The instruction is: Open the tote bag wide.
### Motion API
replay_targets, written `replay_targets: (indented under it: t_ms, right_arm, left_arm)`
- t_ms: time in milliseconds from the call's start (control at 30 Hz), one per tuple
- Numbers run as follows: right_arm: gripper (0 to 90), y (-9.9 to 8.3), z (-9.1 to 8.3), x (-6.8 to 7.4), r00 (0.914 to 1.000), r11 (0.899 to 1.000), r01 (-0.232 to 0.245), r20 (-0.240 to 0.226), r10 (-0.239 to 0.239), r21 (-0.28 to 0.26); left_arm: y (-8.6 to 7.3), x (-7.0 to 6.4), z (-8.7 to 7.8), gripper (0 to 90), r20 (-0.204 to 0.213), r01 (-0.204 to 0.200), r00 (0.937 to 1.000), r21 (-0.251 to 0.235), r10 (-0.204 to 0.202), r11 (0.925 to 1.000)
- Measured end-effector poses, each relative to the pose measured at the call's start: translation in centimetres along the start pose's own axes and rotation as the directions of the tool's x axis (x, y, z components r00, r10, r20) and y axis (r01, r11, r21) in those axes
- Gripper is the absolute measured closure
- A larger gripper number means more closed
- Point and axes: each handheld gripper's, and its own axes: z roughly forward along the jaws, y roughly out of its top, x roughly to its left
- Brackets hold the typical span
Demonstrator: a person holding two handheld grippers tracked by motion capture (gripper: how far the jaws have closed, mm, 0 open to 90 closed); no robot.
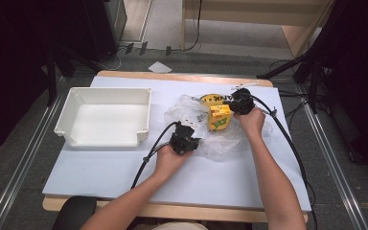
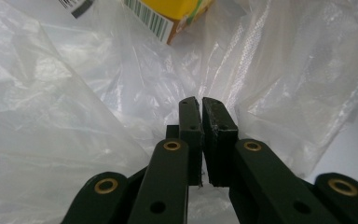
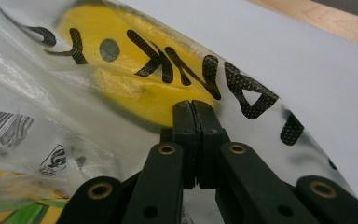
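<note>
Two grippers pinch one clear plastic bag (image 1: 191,112).
The left gripper (image 1: 186,140) nips its near edge, the right gripper (image 1: 239,101) its far printed edge; both forearms reach forward, a yellow carton (image 1: 219,117) inside, mid-table.

Lab: tripod legs (image 1: 287,64), floor cables (image 1: 124,52).
</note>
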Motion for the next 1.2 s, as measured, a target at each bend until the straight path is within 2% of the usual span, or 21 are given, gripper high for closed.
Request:
replay_targets:
  t_ms: [267,567,733,900,1000,1067,1133,1200]
  right_arm:
    - [90.0,-0.4,1.4,-0.2,0.9999,0.999,-0.005,0.01,0.005,0.032]
    - [90.0,-0.1,2.2,-0.9,0.9994,1.0,-0.002,0.035,0.002,-0.009]
    - [90.0,0.3,2.8,-1.5,0.9979,0.999,-0.012,0.064,0.014,-0.03]
    - [90.0,0.7,3.3,-1.7,0.9956,0.999,-0.009,0.093,0.013,-0.045]
    - [90.0,0.9,3.4,-1.7,0.9943,0.998,-0.042,0.096,0.046,-0.04]
    - [90.0,1.1,3.1,-1.7,0.9937,0.997,-0.081,0.077,0.082,-0.018]
    - [90.0,1.2,2.5,-1.8,0.9918,0.993,-0.115,0.055,0.115,-0.017]
    - [90.0,1.5,1.8,-1.6,0.9927,0.994,-0.111,0.045,0.112,-0.021]
  left_arm:
    - [-0.5,-0.4,-0.4,87.9,0.014,-0.038,0.9992,0.02,0.037,0.9991]
    - [-1.3,-0.6,-1.1,87.7,0.025,-0.048,0.9986,0.025,0.047,0.9985]
    - [-1.7,-0.1,-1.9,87.4,0.038,-0.058,0.9977,0.052,0.056,0.997]
    - [-1.8,0.1,-2.2,87.4,0.039,-0.059,0.9976,0.055,0.057,0.9967]
    - [-1.8,0.3,-2.2,86.5,0.047,-0.052,0.9977,0.046,0.05,0.9976]
    - [-1.7,0.4,-2.1,86.0,0.057,-0.048,0.9973,0.041,0.046,0.998]
    - [-1.4,0.5,-2.1,86.0,0.056,-0.051,0.9972,0.041,0.049,0.9979]
    - [-1.0,0.6,-2.3,85.8,0.06,-0.045,0.9973,0.032,0.043,0.9985]
